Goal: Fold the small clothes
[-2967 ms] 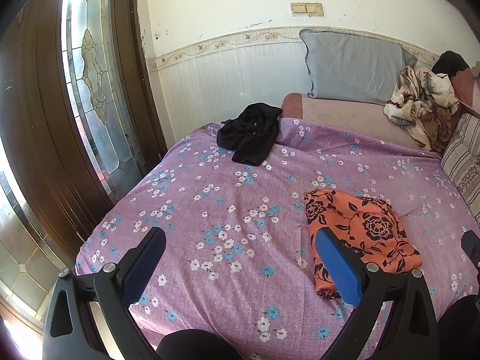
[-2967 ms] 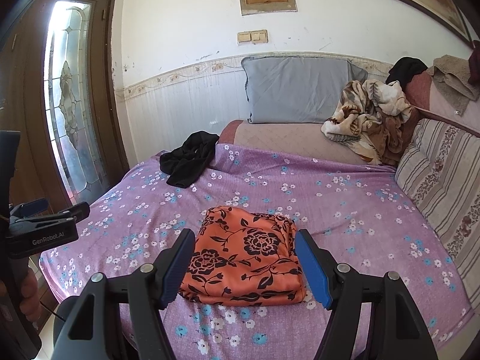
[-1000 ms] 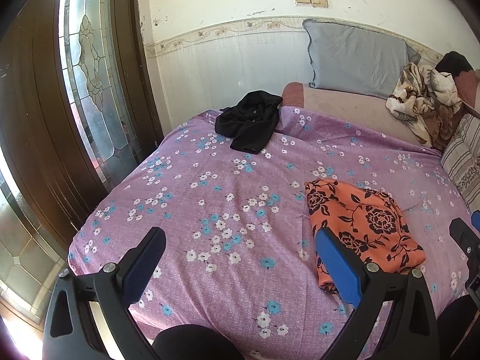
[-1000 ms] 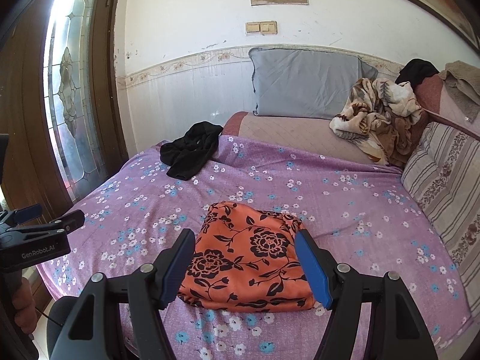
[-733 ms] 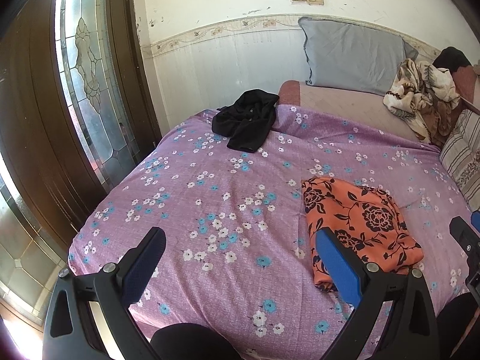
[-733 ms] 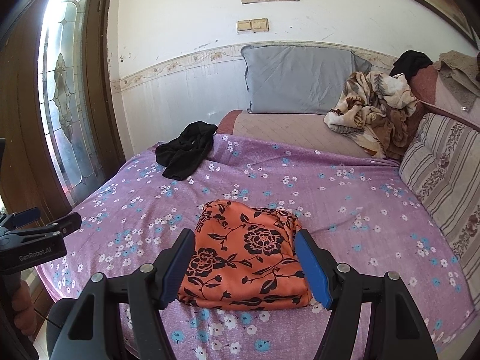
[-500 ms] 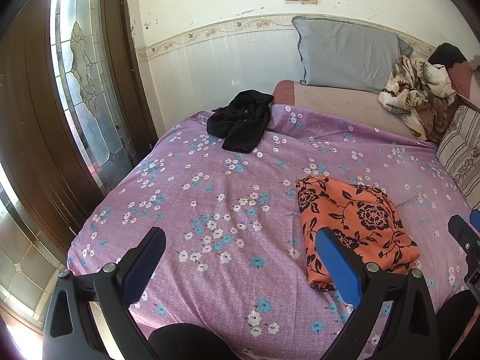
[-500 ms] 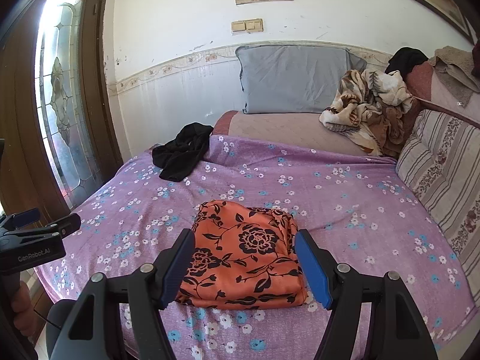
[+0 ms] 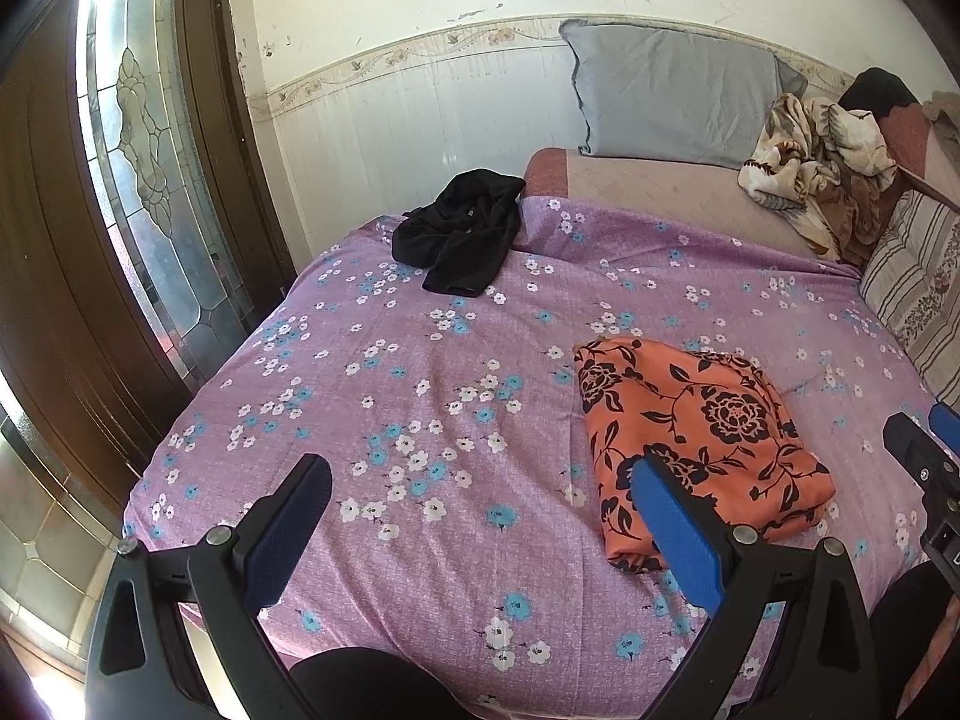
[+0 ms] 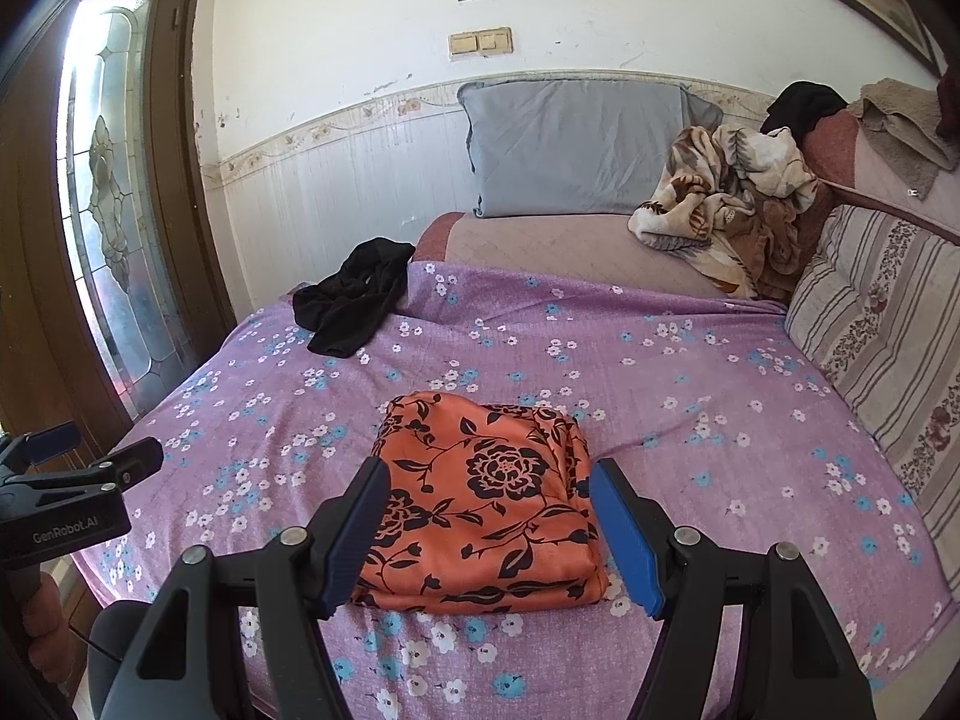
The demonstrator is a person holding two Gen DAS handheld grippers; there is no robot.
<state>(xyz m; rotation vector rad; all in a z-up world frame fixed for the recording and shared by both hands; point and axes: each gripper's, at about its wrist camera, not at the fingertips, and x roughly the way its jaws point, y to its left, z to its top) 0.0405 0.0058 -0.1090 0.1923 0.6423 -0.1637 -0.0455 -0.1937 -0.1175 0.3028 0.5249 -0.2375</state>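
Note:
An orange garment with black flowers [image 10: 480,498] lies folded flat on the purple flowered bedspread [image 10: 690,396], near the bed's front edge. My right gripper [image 10: 489,492] hovers over its near side, open, with nothing between the blue pads. In the left wrist view the same orange garment [image 9: 702,432] lies right of centre. My left gripper [image 9: 480,492] is open and empty above bare bedspread [image 9: 384,396], left of the garment. A crumpled black garment [image 9: 462,231] lies at the far left of the bed, also in the right view as the black garment [image 10: 354,294].
A grey pillow [image 10: 576,144] leans on the back wall. A beige blanket heap [image 10: 732,204] lies at the far right, by a striped cushion [image 10: 882,348]. A wooden door with patterned glass [image 9: 138,180] stands left of the bed. A hand [image 10: 45,630] holds the left gripper's handle.
Both views have shifted only slightly. The orange garment and the black garment lie where they were, and both grippers stay open.

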